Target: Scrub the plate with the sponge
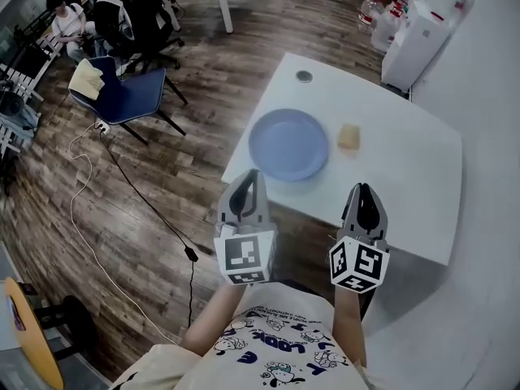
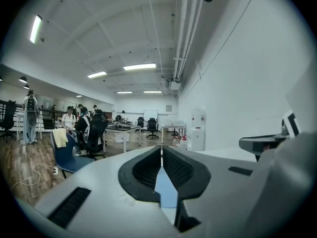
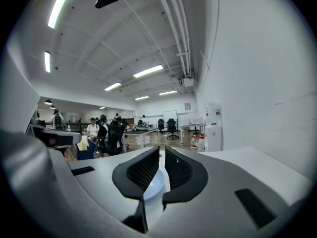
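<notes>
**Open office, wood floor, white walls**

A white table [image 1: 406,177] stands on a dark wood floor [image 1: 162,161], its right edge close to a plain white wall [image 1: 487,136]. Past the table's far corner a white water dispenser [image 1: 418,35] stands against that wall, with water bottles [image 1: 372,10] just beside it. Left of the table is a blue chair [image 1: 122,96] with a pale cloth [image 1: 86,78] on it, and a black office chair [image 1: 146,15] stands behind. Cables [image 1: 191,254] trail across the floor. People [image 1: 65,23] sit at desks farther back. Strip lights [image 3: 148,71] and pipes [image 3: 173,19] run along the white ceiling [image 3: 114,38].
</notes>
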